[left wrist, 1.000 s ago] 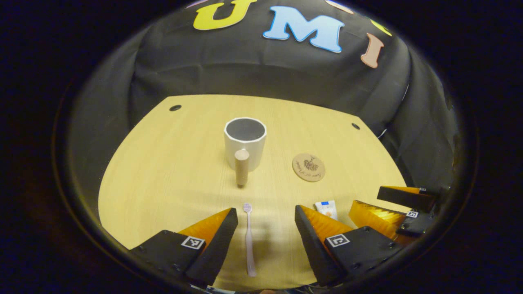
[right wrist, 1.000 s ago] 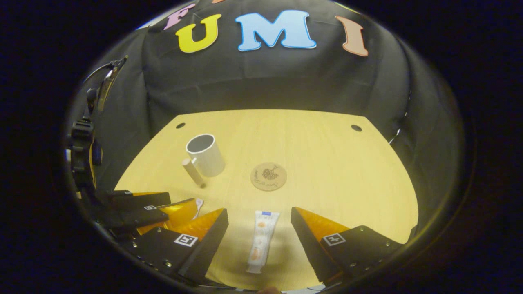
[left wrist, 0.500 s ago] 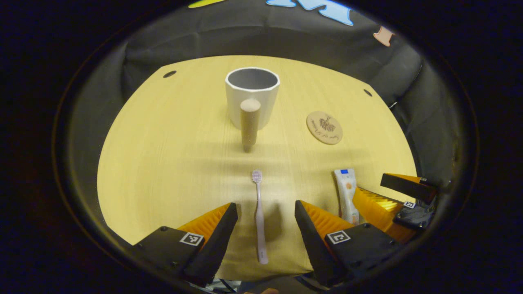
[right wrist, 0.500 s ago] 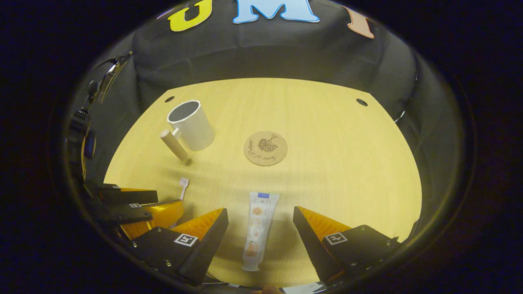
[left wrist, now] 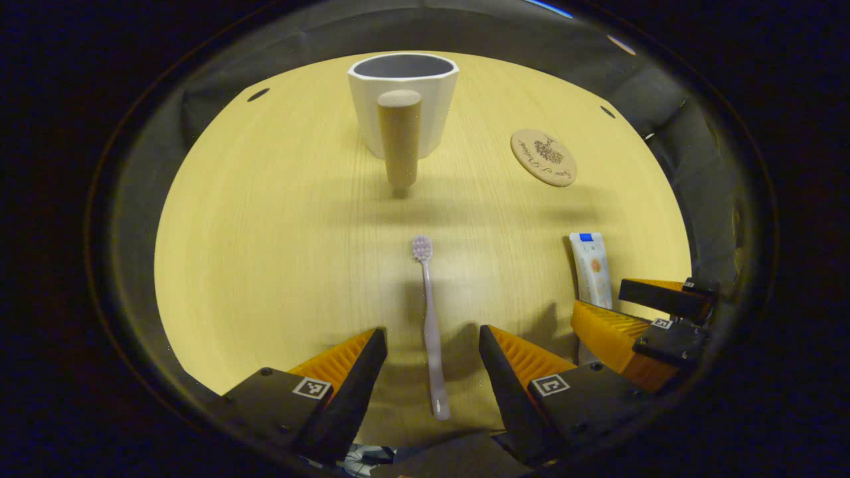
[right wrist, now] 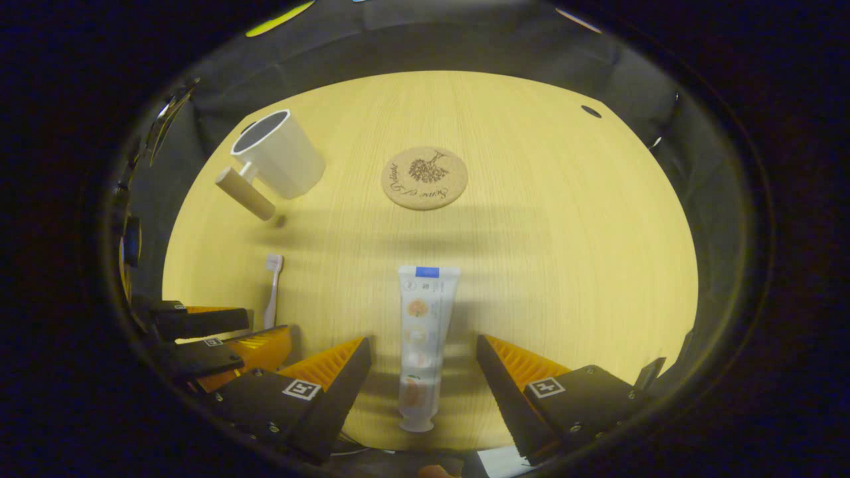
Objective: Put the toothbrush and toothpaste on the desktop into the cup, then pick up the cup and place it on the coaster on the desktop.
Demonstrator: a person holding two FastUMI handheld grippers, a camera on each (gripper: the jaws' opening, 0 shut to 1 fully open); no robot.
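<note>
Left gripper (left wrist: 431, 345) spread, straddling thin lilac plastic toothbrush (left wrist: 430, 318); right gripper (right wrist: 422, 355) spread astride white toothpaste tube (right wrist: 421, 332), seemingly untouched; white faceted cup (left wrist: 403, 99) upright

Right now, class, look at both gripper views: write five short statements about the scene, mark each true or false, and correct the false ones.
1. The toothbrush lies flat between the left gripper's open fingers. True.
2. The toothpaste is already in the cup. False: it lies on the desktop.
3. The cup stands on the coaster. False: it stands apart from it.
4. The right gripper is open around the toothpaste. True.
5. The cup has a wooden handle. True.
</note>
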